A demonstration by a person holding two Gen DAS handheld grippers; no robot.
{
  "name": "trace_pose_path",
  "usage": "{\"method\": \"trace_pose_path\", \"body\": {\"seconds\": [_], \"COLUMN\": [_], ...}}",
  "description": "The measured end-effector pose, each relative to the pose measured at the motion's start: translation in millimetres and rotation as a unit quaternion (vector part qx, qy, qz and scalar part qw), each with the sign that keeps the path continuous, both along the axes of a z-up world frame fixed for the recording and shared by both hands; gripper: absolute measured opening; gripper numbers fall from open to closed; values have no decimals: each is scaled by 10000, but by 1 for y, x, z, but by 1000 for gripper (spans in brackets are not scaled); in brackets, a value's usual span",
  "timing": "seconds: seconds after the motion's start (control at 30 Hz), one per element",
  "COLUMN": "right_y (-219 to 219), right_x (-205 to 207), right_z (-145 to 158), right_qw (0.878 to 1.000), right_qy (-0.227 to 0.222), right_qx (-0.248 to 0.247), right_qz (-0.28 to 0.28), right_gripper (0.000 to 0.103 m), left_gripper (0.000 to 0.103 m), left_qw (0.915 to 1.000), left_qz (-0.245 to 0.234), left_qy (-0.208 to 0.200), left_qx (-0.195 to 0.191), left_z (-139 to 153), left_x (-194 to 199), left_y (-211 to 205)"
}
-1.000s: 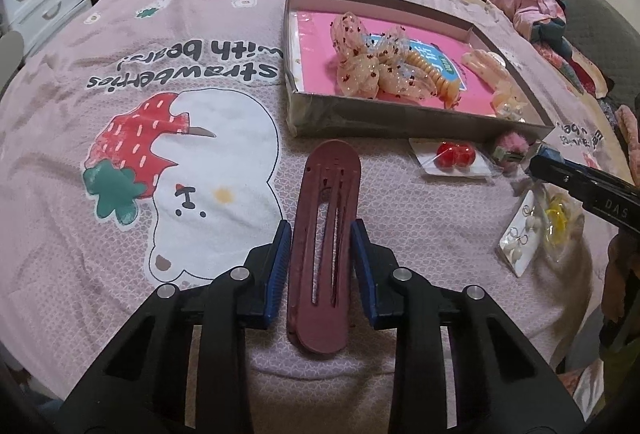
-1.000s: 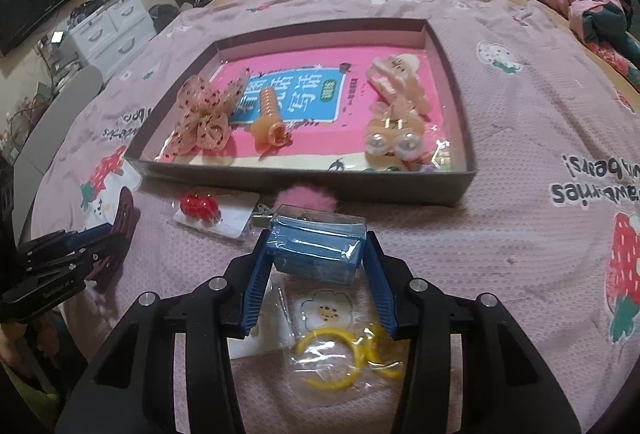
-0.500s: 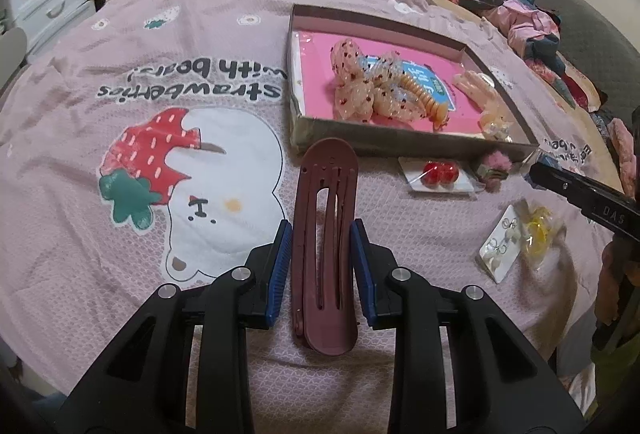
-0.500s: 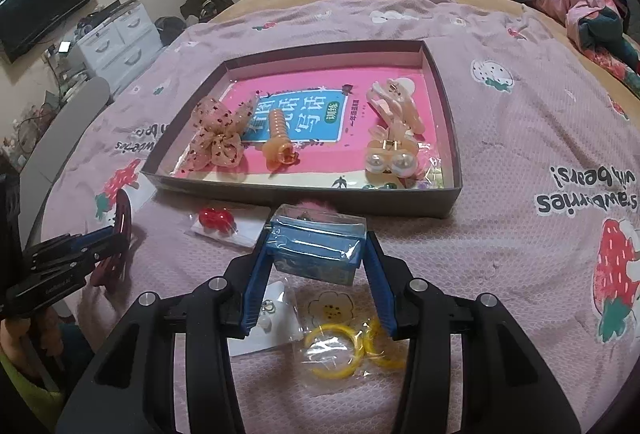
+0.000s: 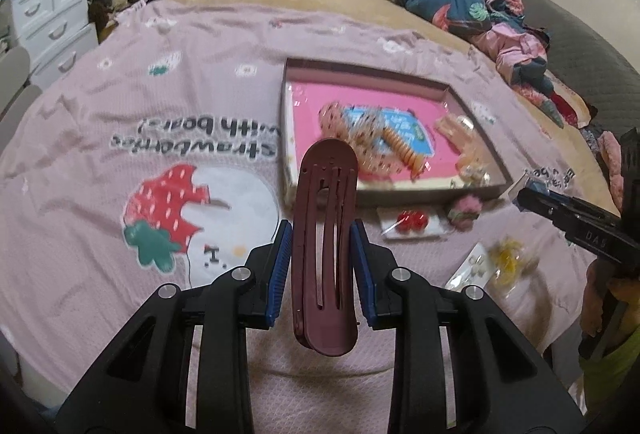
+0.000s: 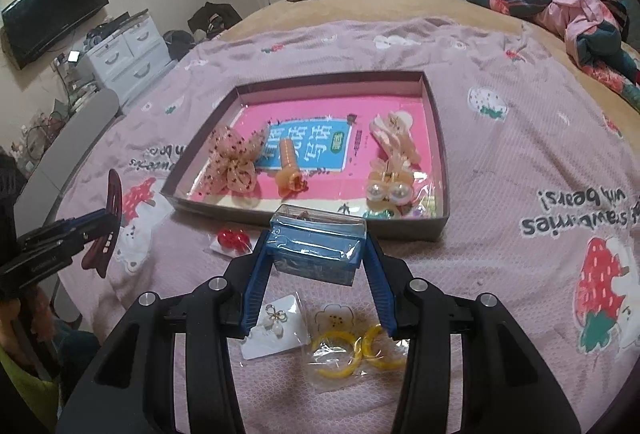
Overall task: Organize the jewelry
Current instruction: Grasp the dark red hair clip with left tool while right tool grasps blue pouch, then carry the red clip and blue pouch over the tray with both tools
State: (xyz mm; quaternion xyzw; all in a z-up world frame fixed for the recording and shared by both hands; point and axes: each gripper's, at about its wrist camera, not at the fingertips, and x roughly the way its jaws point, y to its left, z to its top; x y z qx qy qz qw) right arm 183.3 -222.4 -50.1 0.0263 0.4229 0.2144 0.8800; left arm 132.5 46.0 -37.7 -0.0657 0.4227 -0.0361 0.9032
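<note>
- Two tongs, both loaded: the left tongs (image 5: 320, 266) pinch a maroon clip (image 5: 325, 246), the right tongs (image 6: 316, 274) pinch a blue box (image 6: 318, 248).
- Both loads hang above the bed, on the near side of the tray (image 6: 434, 137).
- Clip's long axis points away from the tongs toward the tray's near-left corner.
- Box sits just short of the tray's near wall, so the right hand looks closer to dropping in.

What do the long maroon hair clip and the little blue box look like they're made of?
Maroon hair clip: likely moulded plastic with a matte finish, shown by its even colour and clean slots. Blue box: probably clear hard plastic, glossy, with glare on its see-through top; the blue part's material is unclear.
</note>
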Motion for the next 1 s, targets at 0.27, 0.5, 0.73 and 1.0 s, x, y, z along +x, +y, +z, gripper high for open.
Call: {"method": "trace_pose_path", "body": {"seconds": [0.27,0.5,0.73,1.0], "right_y": [-12,-27,-37,-40], "right_x": [4,17,33,52], "right_z": [32,60,75,77], "right_qw": [9994,9976,9958,9947], "right_qy": [-347,-687,-883,-981], "right_qx": [-14,-53,-98,-139], "right_qz": [-40,-117,-203,-282], "right_gripper": [44,44,44,44], "left_gripper": [22,22,22,22], "left_qw": [9997,9987,9982,9981], "left_qz": [-73,-178,-306,-419], "left_qy": [-239,-472,-520,-437], "left_qx": [55,73,71,68], "left_z": [25,46,50,39], "left_x": [21,48,72,97], "left_y": [-10,-23,-39,-55]}}
